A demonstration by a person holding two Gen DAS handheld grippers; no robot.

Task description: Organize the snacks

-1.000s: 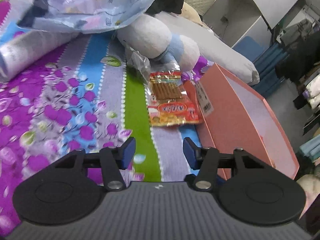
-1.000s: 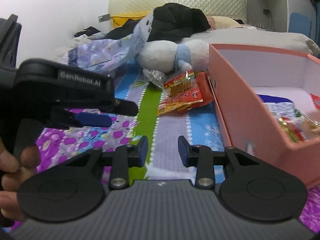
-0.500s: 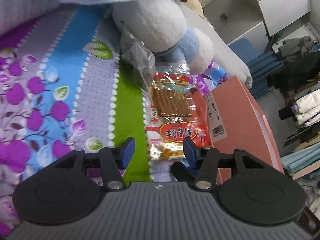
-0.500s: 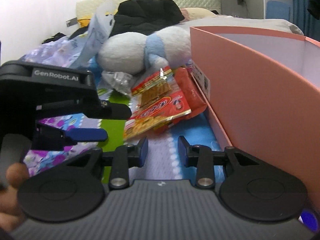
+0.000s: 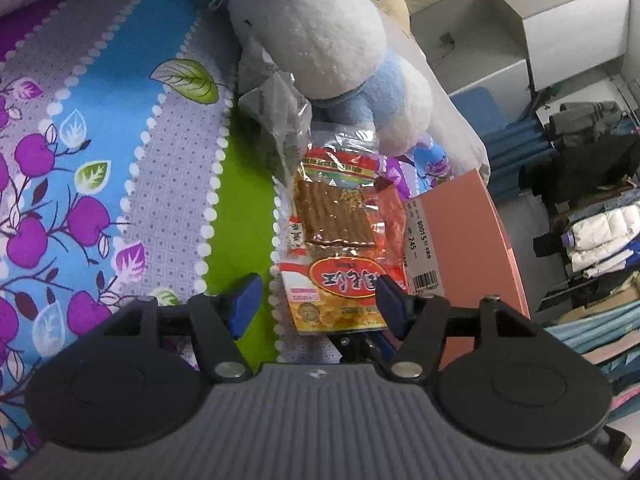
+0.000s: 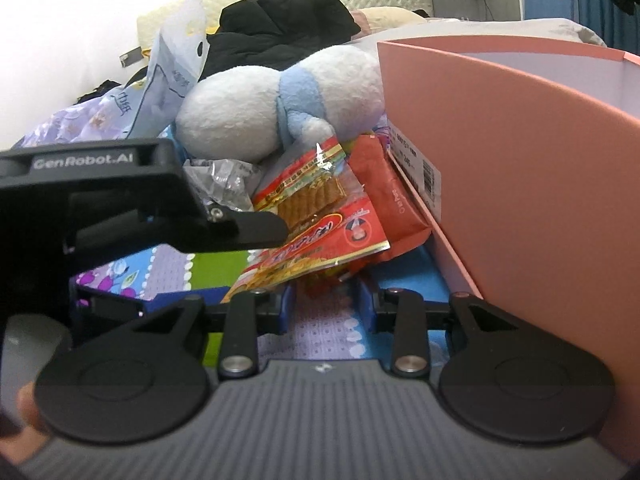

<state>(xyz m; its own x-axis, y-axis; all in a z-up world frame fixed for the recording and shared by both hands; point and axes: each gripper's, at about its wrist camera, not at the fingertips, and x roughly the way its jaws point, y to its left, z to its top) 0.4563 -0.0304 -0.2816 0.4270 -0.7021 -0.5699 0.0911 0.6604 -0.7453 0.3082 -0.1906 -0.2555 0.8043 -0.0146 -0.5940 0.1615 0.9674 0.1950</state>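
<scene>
A red and yellow snack packet [image 5: 336, 256] with brown sticks lies on the bedspread against the pink box [image 5: 472, 248]. It also shows in the right wrist view [image 6: 320, 216], lying over a plain red packet [image 6: 384, 200]. My left gripper [image 5: 318, 306] is open, its blue fingertips on either side of the packet's near end. My right gripper [image 6: 326, 308] is open, low on the bed, just short of the packets' near edge. The left gripper's body [image 6: 120, 200] fills the left of the right wrist view.
A white and blue plush toy [image 5: 340, 52] lies just behind the packets, with a crumpled clear wrapper [image 5: 280, 120] beside it. The pink box wall [image 6: 520, 160] stands close on the right. A large printed bag [image 6: 160, 80] and black clothing [image 6: 280, 28] lie farther back.
Both grippers have moved forward toward the snack packets. My left gripper's fingertips now straddle the near end of the packet. My right gripper dropped lower, next to the box wall.
</scene>
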